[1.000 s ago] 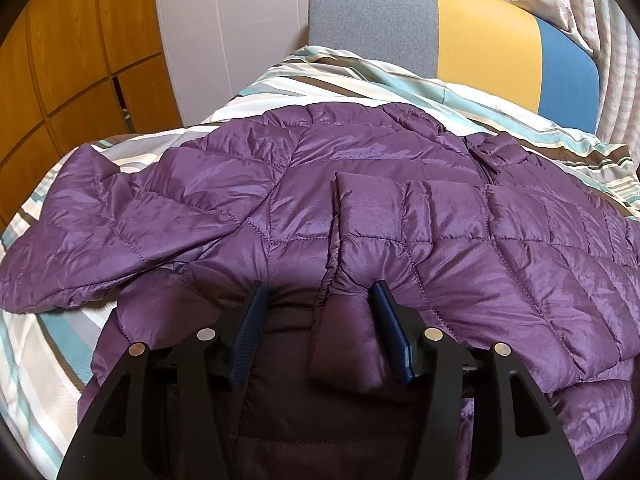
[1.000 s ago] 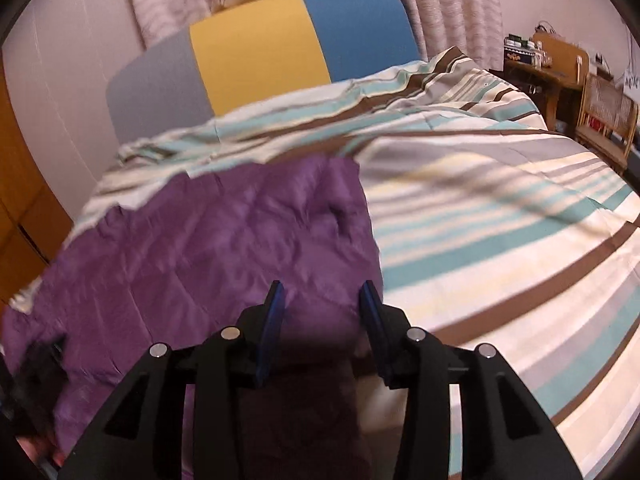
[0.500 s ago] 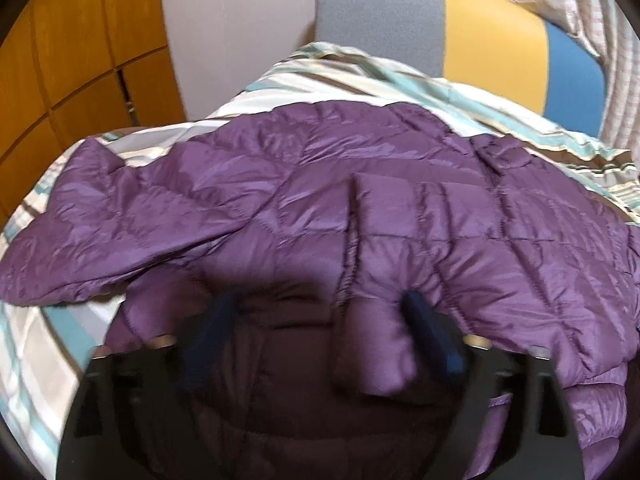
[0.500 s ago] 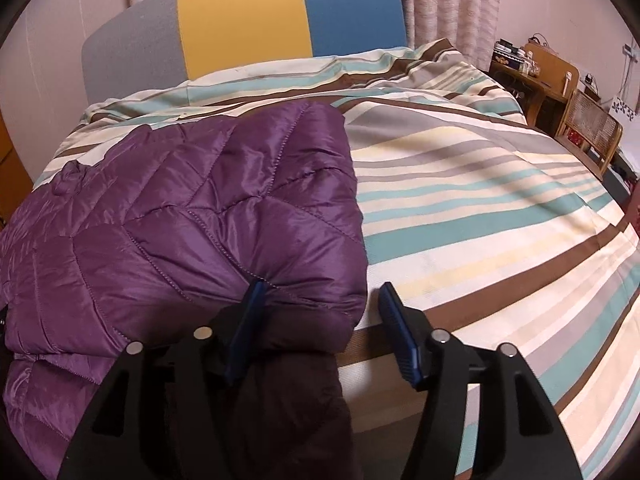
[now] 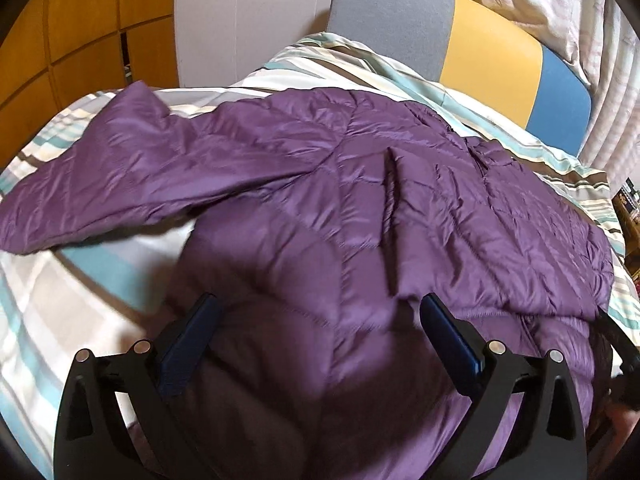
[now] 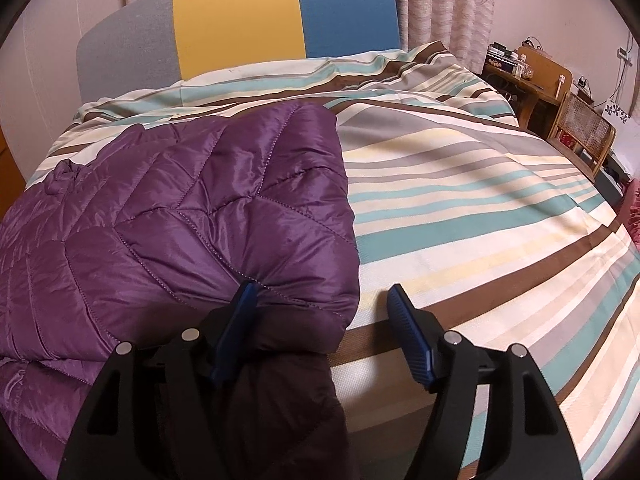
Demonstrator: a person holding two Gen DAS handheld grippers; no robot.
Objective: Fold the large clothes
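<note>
A purple quilted jacket (image 5: 360, 208) lies spread on the striped bed cover (image 5: 92, 268), with one sleeve (image 5: 120, 168) stretched out to the left. My left gripper (image 5: 320, 320) hovers wide open over the near hem, its blue pads clear of the fabric. In the right wrist view the jacket (image 6: 180, 216) ends in a folded right edge. My right gripper (image 6: 322, 312) is at the near corner of that edge. Its jaws are opening, the corner lies loosely between them, and the right finger (image 6: 404, 328) stands over the bare cover (image 6: 480, 208).
A grey, yellow and blue headboard (image 6: 240, 24) closes the far end of the bed. Orange wooden cupboard doors (image 5: 80, 32) stand on the left. A wooden desk (image 6: 532, 68) and a cane chair (image 6: 584, 132) stand beside the bed on the right, with curtains (image 6: 440, 0) behind.
Both grippers have opened and let go of the jacket folds they held. The left gripper has shifted left, bringing the sleeve more into view. The right one has barely moved.
</note>
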